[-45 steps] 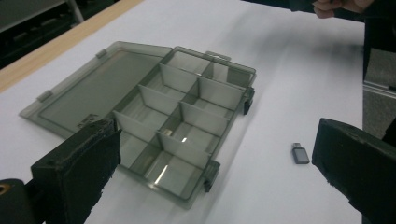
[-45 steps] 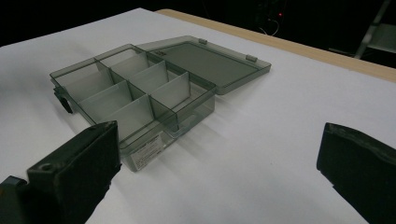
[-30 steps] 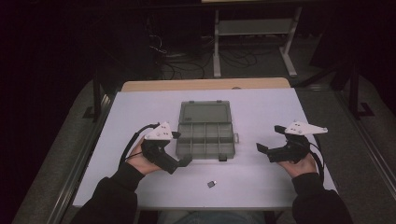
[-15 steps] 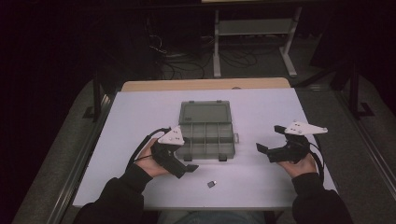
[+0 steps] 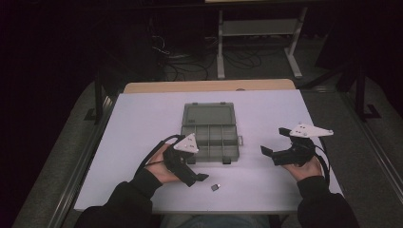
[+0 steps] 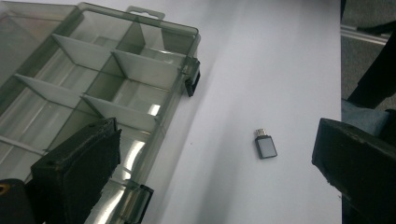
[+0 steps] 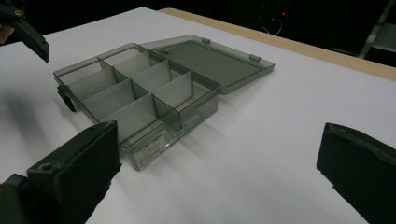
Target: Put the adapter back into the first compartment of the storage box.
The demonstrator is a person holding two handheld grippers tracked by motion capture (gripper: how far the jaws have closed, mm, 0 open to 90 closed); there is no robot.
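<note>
In the left gripper view, the left gripper [image 6: 205, 168], jaws wide, cuts off the box [image 6: 93, 88] at lower left; the small dark adapter [image 6: 265, 143], silver-tipped, lies centre-right. The right gripper [image 5: 274, 142] gapes too.

A dim lab: white-topped table [image 5: 142, 118], floor cables [image 5: 190, 61], metal stand [image 5: 256, 28].

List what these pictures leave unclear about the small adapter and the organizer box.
- Adapter: too small in the high view; any markings unreadable in the left gripper view.
- Organizer box: label text blurred in the right gripper view; near compartments hidden behind the left gripper jaw, far side cut by the frame edge.
</note>
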